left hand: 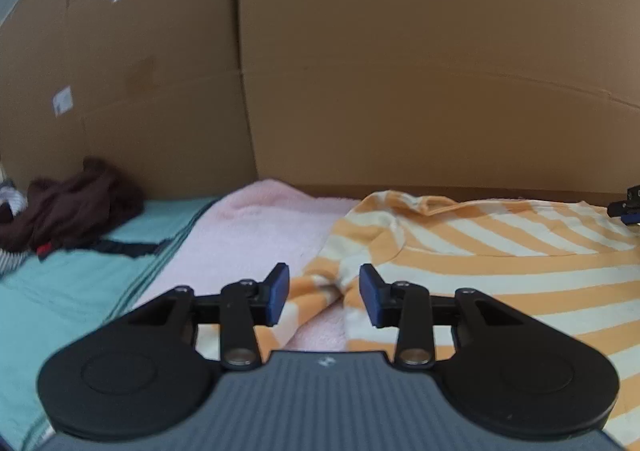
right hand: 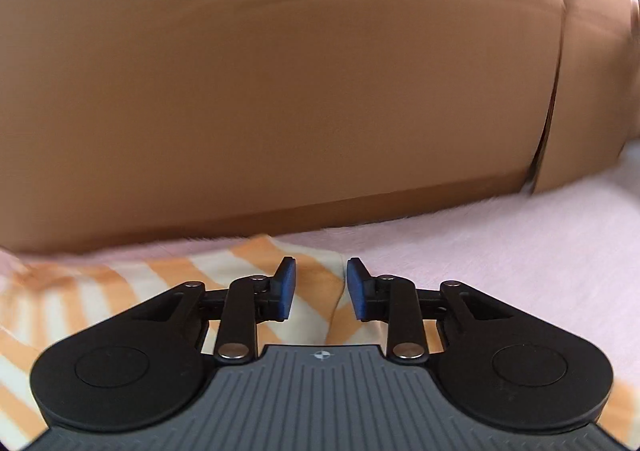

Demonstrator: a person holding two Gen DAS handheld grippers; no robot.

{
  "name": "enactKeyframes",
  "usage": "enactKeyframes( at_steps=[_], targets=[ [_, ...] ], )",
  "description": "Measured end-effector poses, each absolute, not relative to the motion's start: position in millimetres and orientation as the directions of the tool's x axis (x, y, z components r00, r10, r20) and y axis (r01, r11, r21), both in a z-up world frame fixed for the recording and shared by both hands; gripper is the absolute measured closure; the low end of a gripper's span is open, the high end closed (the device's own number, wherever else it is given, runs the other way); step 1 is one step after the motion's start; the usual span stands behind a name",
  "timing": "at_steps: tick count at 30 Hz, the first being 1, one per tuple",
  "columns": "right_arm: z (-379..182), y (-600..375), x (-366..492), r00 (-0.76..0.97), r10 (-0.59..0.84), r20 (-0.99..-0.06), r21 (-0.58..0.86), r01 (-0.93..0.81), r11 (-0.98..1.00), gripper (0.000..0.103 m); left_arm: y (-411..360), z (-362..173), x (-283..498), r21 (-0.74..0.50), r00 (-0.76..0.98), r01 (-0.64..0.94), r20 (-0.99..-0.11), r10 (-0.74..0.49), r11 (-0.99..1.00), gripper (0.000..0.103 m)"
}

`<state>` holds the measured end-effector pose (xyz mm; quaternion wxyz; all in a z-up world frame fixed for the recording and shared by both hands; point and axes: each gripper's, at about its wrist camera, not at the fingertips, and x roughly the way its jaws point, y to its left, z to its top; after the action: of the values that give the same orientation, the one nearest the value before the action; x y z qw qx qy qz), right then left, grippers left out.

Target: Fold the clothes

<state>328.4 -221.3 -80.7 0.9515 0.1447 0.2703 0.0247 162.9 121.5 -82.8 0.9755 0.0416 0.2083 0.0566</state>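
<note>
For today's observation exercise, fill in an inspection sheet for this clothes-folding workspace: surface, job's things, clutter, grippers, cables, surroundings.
Surface: pink towel over a teal sheet.
Job's things: orange-and-cream striped shirt lying spread on the towel.
Clutter: crumpled dark brown garment on the sheet, apart from the shirt.
Grippers: left gripper open over a shirt fold; right gripper open at the shirt's edge.
Cables: nothing seen.
Surroundings: cardboard wall behind.
</note>
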Motion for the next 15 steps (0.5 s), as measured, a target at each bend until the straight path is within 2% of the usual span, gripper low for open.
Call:
enactKeyframes(
  at_steps=[2,4,5,6,7,8,9,11,15],
  targets=[
    [-81.0,-227.1,328.5,0.859,0.122,-0.497,0.320,0.051,0.946,0.076,109.7,-70.8,178.5,0.119,0.895,-0.018,-0.440,0.069,0.993,0.063],
    [-73.8,-218.1,321.4,0.887,0.119,-0.446,0.285,0.015,0.958,0.075,102.9,-65.2,201.5,0.062,0.871,0.096,-0.488,-0.054,0.993,0.063],
    [-69.9,-213.0,317.5,0.901,0.119,-0.417,0.264,-0.005,0.964,0.075,101.2,-66.9,213.5,0.043,0.859,0.125,-0.504,-0.086,0.991,0.059],
    [-66.2,-206.9,314.8,0.902,0.163,-0.399,0.255,-0.062,0.965,0.074,100.0,-70.6,224.9,0.048,0.853,0.126,-0.515,-0.083,0.991,0.055],
    [-65.6,-201.2,315.2,0.887,0.226,-0.403,0.270,-0.121,0.955,0.074,98.8,-74.2,236.3,0.053,0.847,0.127,-0.526,-0.080,0.991,0.055],
    [-65.8,-195.5,316.4,0.865,0.290,-0.410,0.292,-0.177,0.940,0.075,97.6,-77.8,247.7,0.058,0.840,0.128,-0.537,-0.077,0.990,0.057],
    [-67.6,-191.2,319.3,0.839,0.337,-0.428,0.316,-0.211,0.925,0.075,96.5,-81.4,259.0,0.063,0.833,0.129,-0.548,-0.074,0.990,0.065],
    [-72.0,-185.4,326.7,0.803,0.373,-0.464,0.333,-0.232,0.914,0.075,94.1,-88.7,281.8,0.073,0.820,0.131,-0.569,-0.067,0.989,0.066],
    [-82.1,-201.5,342.2,0.782,0.355,-0.513,0.377,-0.167,0.911,0.076,89.8,-101.3,324.4,0.091,0.798,0.131,-0.600,-0.051,0.987,0.065]
  ],
)
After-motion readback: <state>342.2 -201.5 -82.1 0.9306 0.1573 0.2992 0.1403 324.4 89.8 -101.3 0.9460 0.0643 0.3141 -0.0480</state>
